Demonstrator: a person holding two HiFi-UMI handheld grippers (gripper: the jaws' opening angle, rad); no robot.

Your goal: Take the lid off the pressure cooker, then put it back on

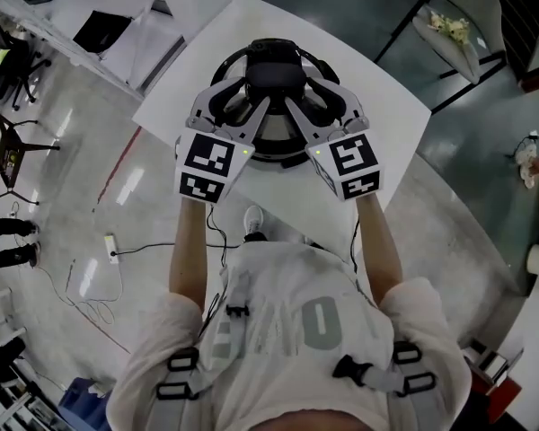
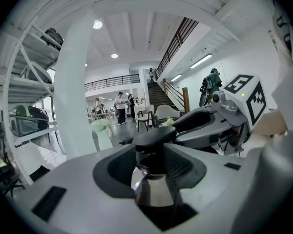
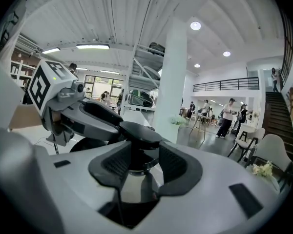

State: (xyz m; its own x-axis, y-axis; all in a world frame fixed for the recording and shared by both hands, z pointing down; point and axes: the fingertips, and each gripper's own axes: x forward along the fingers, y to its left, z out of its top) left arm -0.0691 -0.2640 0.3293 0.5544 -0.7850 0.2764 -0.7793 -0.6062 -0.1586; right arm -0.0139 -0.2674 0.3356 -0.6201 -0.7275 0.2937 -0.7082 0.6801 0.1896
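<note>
One white table (image 1: 377, 106) carries everything here. The pressure cooker (image 1: 223, 65) stands near its middle, straight ahead of me. Its steel lid (image 2: 156, 191) sits over the pot. From above I can't tell whether the lid is seated on the rim or hanging just above it.

My left gripper (image 2: 154, 161) and right gripper (image 3: 139, 157) come in from either side and meet over the lid. Both are tilted a little downward, and their tips nearly touch each other. Each has its jaws half closed on the same thing, the black knob (image 2: 154, 138) at the lid's centre. The ribbed pads (image 2: 181, 168) press on the knob's neck under the cap, so both grippers are pinching it.

I judge this to be the lid-handling step itself: the grip is made and the lid is at or just over the pot. I can't say from here whether this is the lift-off or the return.

The next move calls for both hands to travel together and keep the lid level. A skew between them could twist the knob out of the pads or jam the lid on the rim.
</note>
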